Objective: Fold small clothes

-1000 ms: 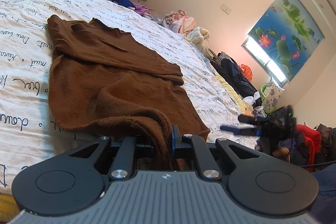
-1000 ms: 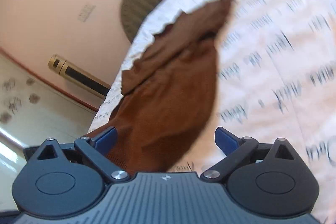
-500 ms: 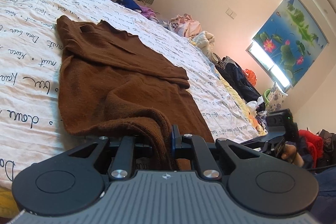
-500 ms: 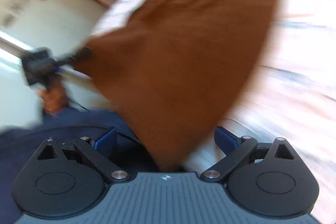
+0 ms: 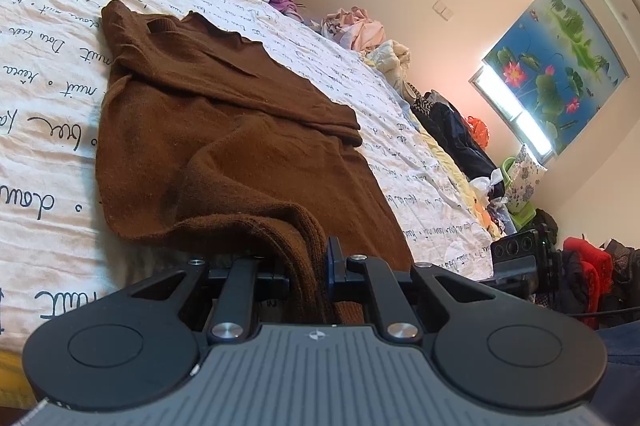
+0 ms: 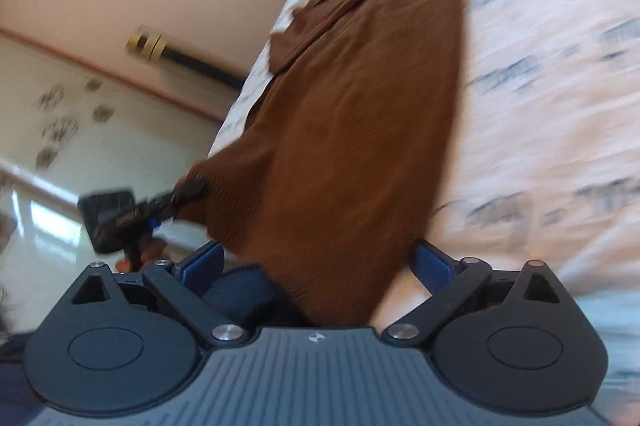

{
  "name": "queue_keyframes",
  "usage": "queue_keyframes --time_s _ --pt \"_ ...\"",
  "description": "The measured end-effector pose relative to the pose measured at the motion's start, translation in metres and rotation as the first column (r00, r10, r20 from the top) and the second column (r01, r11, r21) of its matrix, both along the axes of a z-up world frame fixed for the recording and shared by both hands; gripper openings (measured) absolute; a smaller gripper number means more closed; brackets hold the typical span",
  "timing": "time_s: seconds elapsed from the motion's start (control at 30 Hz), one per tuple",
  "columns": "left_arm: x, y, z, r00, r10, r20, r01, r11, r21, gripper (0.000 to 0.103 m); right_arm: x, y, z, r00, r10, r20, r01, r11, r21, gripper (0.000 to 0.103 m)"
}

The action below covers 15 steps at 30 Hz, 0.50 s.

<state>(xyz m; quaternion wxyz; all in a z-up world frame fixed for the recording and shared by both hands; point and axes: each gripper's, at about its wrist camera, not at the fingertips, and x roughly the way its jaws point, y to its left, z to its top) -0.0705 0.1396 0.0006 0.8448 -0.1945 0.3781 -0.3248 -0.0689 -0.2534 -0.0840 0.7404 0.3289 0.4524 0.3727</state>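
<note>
While the brown sweater lies spread on the bed, the left tool sits low at the near edge, pressed together on a bunched hem fold. The right tool is spread wide, level, straddling the opposite hem corner.
</note>
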Motion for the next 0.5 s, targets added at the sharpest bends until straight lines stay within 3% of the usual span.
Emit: queue_keyframes --time_s 0.07,0.13,0.17,0.27,0.43,0.5 --pt "0.000 0.000 0.000 1.000 0.012 0.002 -0.012 1.000 0.002 0.014 0.001 0.026 0.010 0.997 0.025 0.069 -0.020 0.997 -0.076 0.091" --pt "0.000 0.000 0.000 1.000 0.022 0.010 -0.022 1.000 0.009 0.013 0.012 0.039 0.009 0.999 0.014 0.037 -0.010 0.996 -0.092 0.006" --pt "-0.003 0.001 0.003 0.999 0.029 0.026 -0.029 0.999 0.014 0.012 0.018 0.034 0.004 1.000 -0.014 -0.026 0.011 0.995 -0.098 0.006" --pt "-0.010 0.005 0.014 0.996 0.053 0.076 -0.054 0.999 0.009 0.012 0.016 0.016 -0.003 0.996 -0.034 -0.076 0.029 0.997 -0.067 0.005" --pt "-0.010 0.004 0.032 0.990 0.059 0.129 -0.058 0.998 -0.012 0.012 0.006 0.000 0.051 0.993 -0.080 0.086 0.082 0.997 -0.015 0.005" --pt "-0.003 0.001 0.029 0.992 0.060 0.112 -0.060 0.998 -0.008 0.012 0.007 -0.007 0.068 0.983 -0.104 0.153 0.109 0.994 -0.025 0.005"
